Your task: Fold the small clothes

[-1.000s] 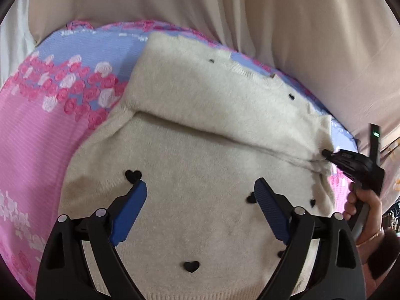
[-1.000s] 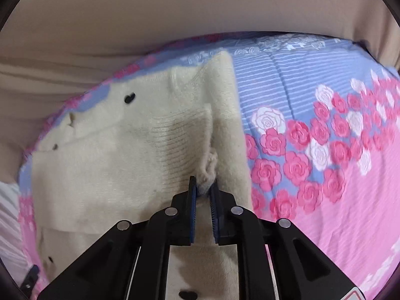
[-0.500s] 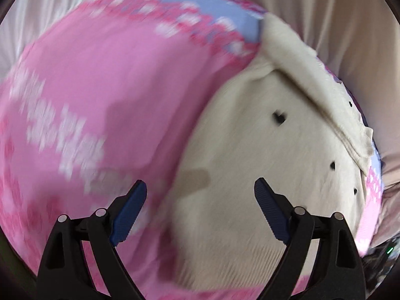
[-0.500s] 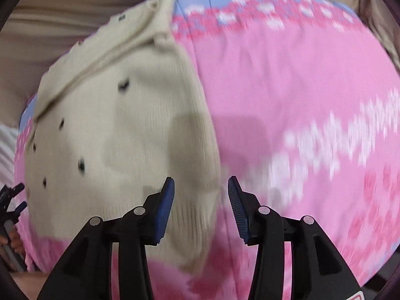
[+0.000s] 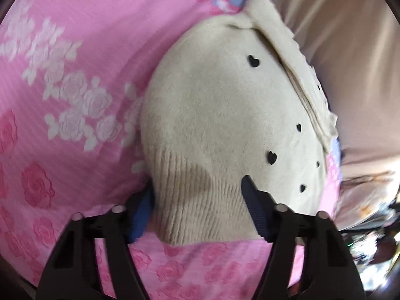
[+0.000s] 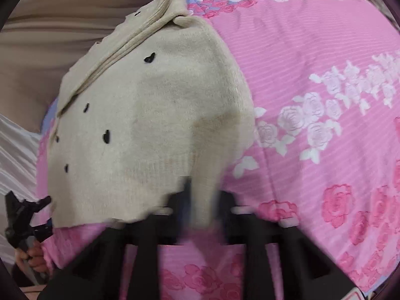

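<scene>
Left gripper (image 5: 197,207): jaws just narrowed; the ribbed near hem corner of the sweater (image 5: 225,130) is seen bunched between the blue pads, apparently gripped.
Right gripper (image 6: 202,202): jaws just drawn nearly together; the hem's other near corner is pinched between them, though the fingers are blurred.
Sweater: cream knit dotted with black hearts, laid flat on the bedspread (image 5: 75,50), its far part folded over.
Bedspread: pink with rose print, a blue band at the far edge.
Surroundings: beige curtain (image 5: 350,62) hung behind.
</scene>
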